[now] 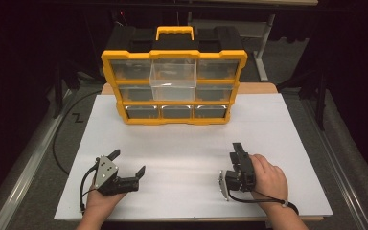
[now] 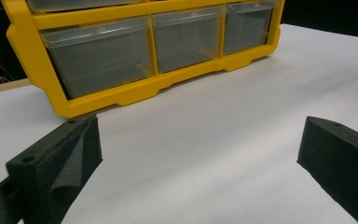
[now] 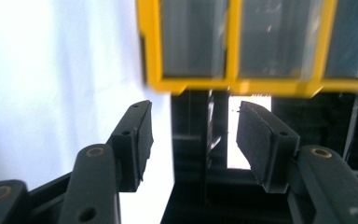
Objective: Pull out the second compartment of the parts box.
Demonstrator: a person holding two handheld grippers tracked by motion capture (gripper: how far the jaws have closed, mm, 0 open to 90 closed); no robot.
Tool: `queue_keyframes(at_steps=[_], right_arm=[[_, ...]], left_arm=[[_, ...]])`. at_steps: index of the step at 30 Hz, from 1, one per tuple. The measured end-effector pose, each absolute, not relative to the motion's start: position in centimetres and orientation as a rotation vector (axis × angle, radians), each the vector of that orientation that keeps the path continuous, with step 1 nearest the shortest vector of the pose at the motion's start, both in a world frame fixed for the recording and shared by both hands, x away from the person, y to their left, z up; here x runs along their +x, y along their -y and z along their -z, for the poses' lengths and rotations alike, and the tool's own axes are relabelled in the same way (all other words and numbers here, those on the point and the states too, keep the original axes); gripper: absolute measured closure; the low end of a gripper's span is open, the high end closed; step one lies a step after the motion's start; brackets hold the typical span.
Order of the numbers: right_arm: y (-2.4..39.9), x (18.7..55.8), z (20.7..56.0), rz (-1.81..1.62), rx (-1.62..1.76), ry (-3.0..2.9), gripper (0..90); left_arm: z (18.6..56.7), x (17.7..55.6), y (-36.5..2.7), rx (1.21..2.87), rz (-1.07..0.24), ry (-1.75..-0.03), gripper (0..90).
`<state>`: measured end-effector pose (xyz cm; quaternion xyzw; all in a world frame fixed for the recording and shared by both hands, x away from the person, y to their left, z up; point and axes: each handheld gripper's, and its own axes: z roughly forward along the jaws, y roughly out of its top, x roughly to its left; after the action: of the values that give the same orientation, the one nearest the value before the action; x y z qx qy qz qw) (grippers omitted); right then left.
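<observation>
A yellow organizer (image 1: 175, 102) with clear plastic drawers stands upright at the far side of the white tabletop (image 1: 187, 139). Its top middle drawer (image 1: 173, 79) is pulled out toward me and looks empty. My left gripper (image 1: 128, 162) rests low at the near left, held by a hand, jaws spread wide and open. The left gripper view shows it (image 2: 200, 140) facing the organizer's bottom row (image 2: 121, 95) with bare table between the pads. My right gripper (image 1: 237, 151) is at the near right, rolled onto its side. It (image 3: 193, 128) stands open with nothing between its pads, the organizer's frame (image 3: 233, 86) beyond.
A black case with a yellow handle (image 1: 174, 32) sits behind the organizer. Dark floor and a metal rail (image 1: 24, 163) flank the table on the left. Cables trail from both grippers near the front edge.
</observation>
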<state>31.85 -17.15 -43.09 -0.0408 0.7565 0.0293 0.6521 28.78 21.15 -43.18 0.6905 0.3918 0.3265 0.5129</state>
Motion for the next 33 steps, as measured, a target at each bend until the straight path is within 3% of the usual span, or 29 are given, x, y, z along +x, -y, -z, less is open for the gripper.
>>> queue_keyframes(at_steps=[14, 20, 24, 29, 33], right_arm=[[21.2, 31.9, 43.6, -0.029, 0.000, -1.805, 35.0], [21.3, 32.2, 44.1, 0.004, -0.011, -1.818, 19.7], [21.3, 32.1, 44.0, -0.002, -0.008, -1.807, 15.5], [21.2, 32.2, 43.9, 0.005, -0.016, -1.798, 1.3], [21.2, 32.2, 43.9, -0.012, -0.002, -1.775, 0.9]], left_arm=[[43.2, 28.8, -21.0, 1.669, -0.785, -0.943, 0.3], [43.2, 28.8, -21.0, 1.670, -0.786, -0.944, 0.3], [43.2, 28.8, -21.1, 1.667, -0.788, -0.943, 0.3], [43.2, 28.8, -21.1, 1.670, -0.787, -0.942, 0.3], [43.2, 28.8, -21.1, 1.669, -0.788, -0.944, 0.3]])
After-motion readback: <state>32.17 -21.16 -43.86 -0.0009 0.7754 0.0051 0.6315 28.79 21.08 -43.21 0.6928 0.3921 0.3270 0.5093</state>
